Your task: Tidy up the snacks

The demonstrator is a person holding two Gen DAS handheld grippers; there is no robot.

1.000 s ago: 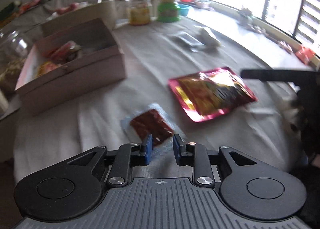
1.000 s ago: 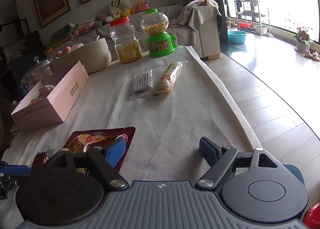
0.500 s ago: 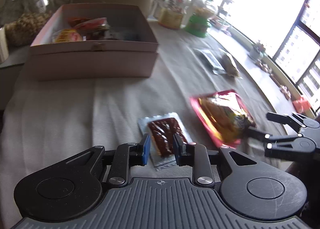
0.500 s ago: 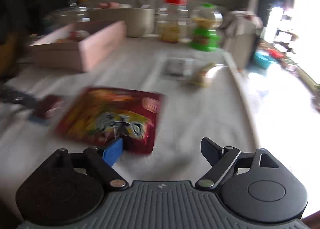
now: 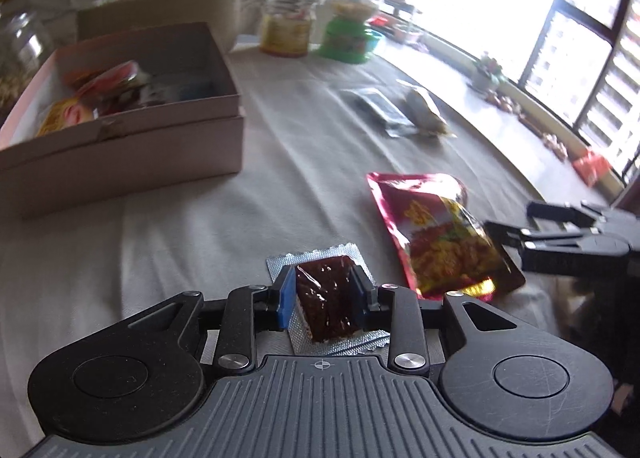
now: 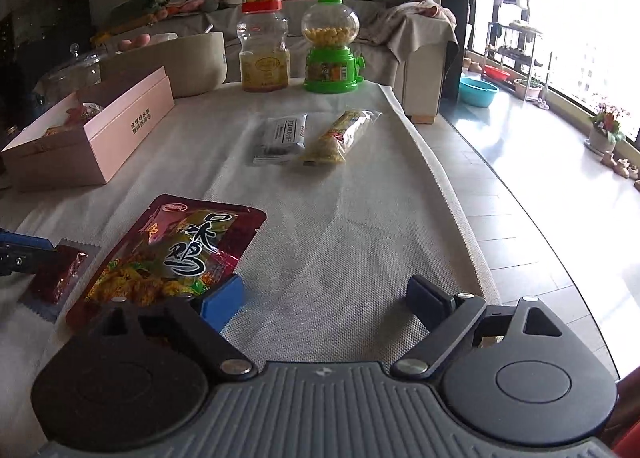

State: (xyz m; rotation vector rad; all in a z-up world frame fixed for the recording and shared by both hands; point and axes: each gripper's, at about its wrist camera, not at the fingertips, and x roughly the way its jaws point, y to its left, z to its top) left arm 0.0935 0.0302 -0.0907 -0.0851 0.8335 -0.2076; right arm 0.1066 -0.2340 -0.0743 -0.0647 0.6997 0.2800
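My left gripper point(image 5: 323, 290) is shut on a small dark-red snack packet point(image 5: 326, 306) with silver edges, low over the cloth. It also shows at the left of the right wrist view point(image 6: 56, 274). My right gripper point(image 6: 326, 298) is open, its blue finger beside the near corner of a large red snack bag point(image 6: 168, 254), also seen in the left wrist view point(image 5: 440, 234). A pink open box point(image 5: 132, 146) with several snacks inside stands at the far left.
A grey packet point(image 6: 282, 134) and a yellow snack packet point(image 6: 340, 136) lie mid-table. A red-lidded jar point(image 6: 264, 54), a green candy dispenser point(image 6: 330, 54) and a cream bowl point(image 6: 180, 62) stand at the back. The table edge drops off on the right.
My left gripper has moved forward around the dark-red packet and closed on it. My right gripper has swung back and sits open by the red bag's corner.
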